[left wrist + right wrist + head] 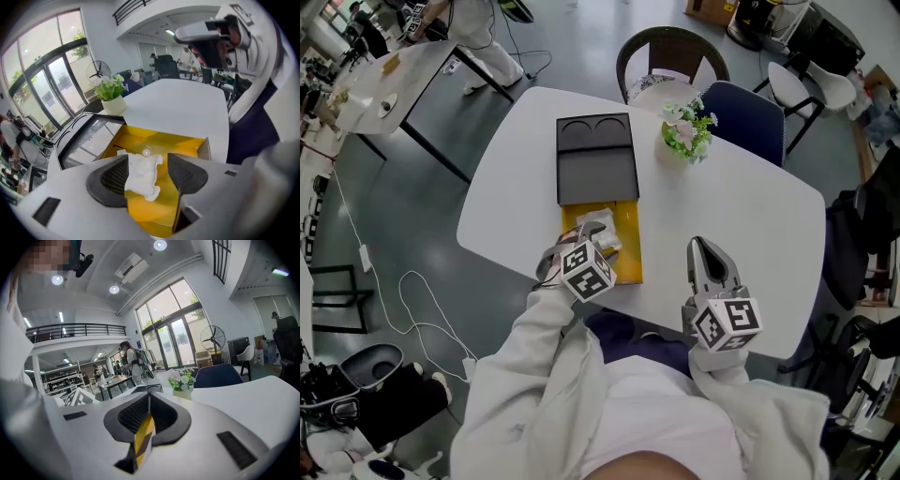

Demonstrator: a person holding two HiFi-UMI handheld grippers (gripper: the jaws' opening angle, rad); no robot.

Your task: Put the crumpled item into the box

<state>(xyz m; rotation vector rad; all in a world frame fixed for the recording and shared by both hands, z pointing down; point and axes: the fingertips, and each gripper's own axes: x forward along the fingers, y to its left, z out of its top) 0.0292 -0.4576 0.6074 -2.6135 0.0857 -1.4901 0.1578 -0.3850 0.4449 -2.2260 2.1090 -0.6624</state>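
Well, closest in, the person's white sleeves (534,375) lead out to two handheld tools over a white table (750,216). The left gripper (592,231) points steeply down over a yellow box (629,234) near the table's front edge. Its jaws are spread wide with nothing pinched. The crumpled item (143,174), a white wad, lies on the box's yellow floor in the gap between the two pads. Whether the left pad brushes it I can't tell.

Off to the right, well apart from the box, the right gripper (704,246) sits low over bare tabletop. It points away from the person, and its jaws are pressed together. A narrow yellow-and-black striped strip (143,437) shows at their seam. Whether it belongs to the tool I can't make out.

Just past the yellow box, touching its far end, lies a flat black tray (597,159) with two round hollows at its far side. Further along to the right stands a small pot of white and green flowers (687,131). Beyond the table edge are a dark round-backed chair (670,52) and a blue chair (750,117). Far off to the left is another white table (403,70) with a person standing beside it.
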